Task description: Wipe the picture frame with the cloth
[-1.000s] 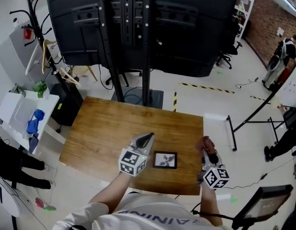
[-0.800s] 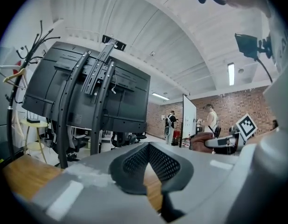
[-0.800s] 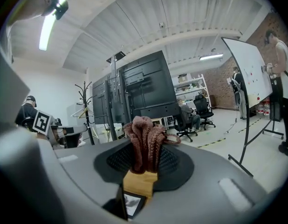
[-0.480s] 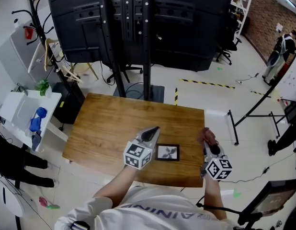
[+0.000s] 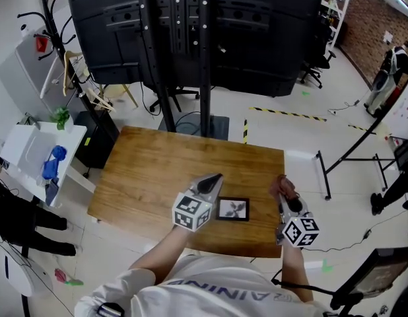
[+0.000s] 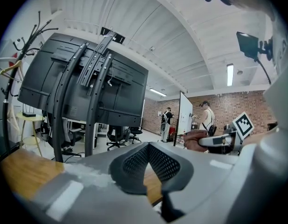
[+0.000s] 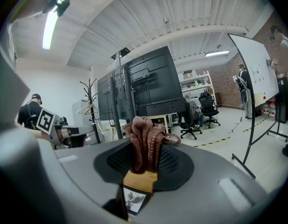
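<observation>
Wooden table [image 5: 158,170] fills the centre of the head view. The picture frame [image 5: 232,209] lies flat on it toward the near edge, at about 5 o'clock of the tabletop; its dark border is clear, but the print is too small to read. The left gripper [image 5: 214,178] sits at the frame's 10 o'clock, just beside it, tips pointing to 1 o'clock. Contact with the frame can't be judged from here. The right gripper [image 5: 284,190] is at the frame's 3 o'clock, near the table's right edge and apart from the frame. A reddish-brown cloth [image 5: 285,187] is bunched at its tips. Each gripper's marker cube [image 5: 191,211] covers the hand behind it. Big black screens [image 5: 191,25] on a stand are at 12 o'clock, cut off by the top edge.

Left gripper view: the left gripper [image 6: 147,148] has its pads together with nothing between them, only a thin wedge of table [image 6: 18,164] showing below the tips. The frame is hidden under the gripper body. At 3 o'clock the cloth [image 6: 195,139] shows as a small lump, half covered.

Right gripper view: the right gripper [image 7: 144,164] is clamped on the cloth [image 7: 146,141], which sticks up out of the pads in folds. Through the gap below, at 6 o'clock, there is a strip of table [image 7: 140,180] and a corner of the picture frame [image 7: 134,199]; the rest is blocked by the jaws. A whiteboard [image 7: 253,69] is at 2 o'clock.
</observation>
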A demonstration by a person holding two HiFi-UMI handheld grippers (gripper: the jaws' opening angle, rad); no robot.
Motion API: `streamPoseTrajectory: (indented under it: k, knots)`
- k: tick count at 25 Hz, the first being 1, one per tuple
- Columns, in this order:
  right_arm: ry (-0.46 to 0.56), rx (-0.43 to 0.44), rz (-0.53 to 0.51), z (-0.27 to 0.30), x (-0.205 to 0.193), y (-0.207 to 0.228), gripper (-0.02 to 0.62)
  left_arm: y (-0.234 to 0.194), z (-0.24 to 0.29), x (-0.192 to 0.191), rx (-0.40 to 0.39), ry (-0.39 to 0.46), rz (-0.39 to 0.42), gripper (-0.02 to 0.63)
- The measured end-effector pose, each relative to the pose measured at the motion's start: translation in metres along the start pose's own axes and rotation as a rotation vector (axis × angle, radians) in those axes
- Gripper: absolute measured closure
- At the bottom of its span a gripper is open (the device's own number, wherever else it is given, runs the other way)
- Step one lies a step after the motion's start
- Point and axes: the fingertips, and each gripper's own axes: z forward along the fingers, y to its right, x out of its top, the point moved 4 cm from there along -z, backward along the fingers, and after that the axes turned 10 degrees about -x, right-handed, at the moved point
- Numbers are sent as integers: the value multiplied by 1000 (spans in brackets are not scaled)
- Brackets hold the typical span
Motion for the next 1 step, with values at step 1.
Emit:
streamPoseTrajectory:
  k: [1]
  knots:
    - [-4, 2, -1, 0, -1, -1, 483, 0, 0, -1, -3, -1, -4, 600]
